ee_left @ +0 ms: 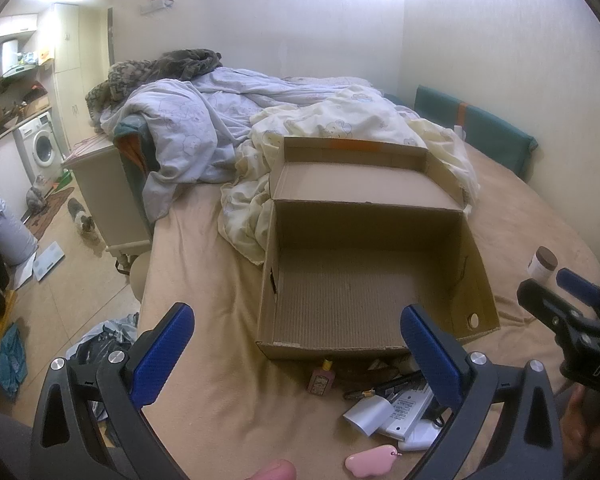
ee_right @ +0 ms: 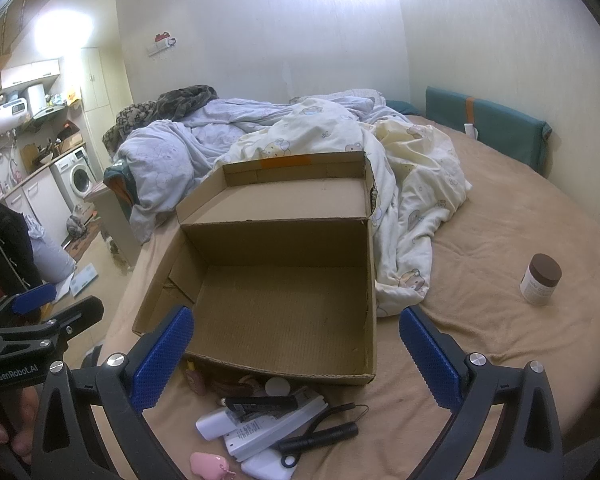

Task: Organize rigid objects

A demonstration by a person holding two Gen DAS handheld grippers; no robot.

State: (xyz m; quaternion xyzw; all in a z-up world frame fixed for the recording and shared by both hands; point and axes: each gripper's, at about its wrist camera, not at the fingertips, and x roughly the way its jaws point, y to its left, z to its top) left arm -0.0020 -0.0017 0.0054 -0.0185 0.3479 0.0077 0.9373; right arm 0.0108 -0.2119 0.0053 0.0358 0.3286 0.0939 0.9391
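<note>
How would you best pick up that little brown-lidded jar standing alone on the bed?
Grip the jar across its white body just under the brown lid, coming in level from the near side. It stands upright with bare bed all round, and the right tool is open.

Harsh glare blew out the wall (ee_left: 340,20) up top; room stayed dim, fisheye edges bent dark.

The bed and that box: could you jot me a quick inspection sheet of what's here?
Surface: tan bedsheet, rumpled duvets behind.
Job's things: open cardboard box, empty; small items piled before it, including white remotes, a pink bottle, a black stick, a pink charm.
Clutter: brown-lidded jar apart at right.
Grippers: left gripper and right gripper open, holding nothing.
Cables: nothing seen.
Surroundings: washing machine, two cats.
</note>
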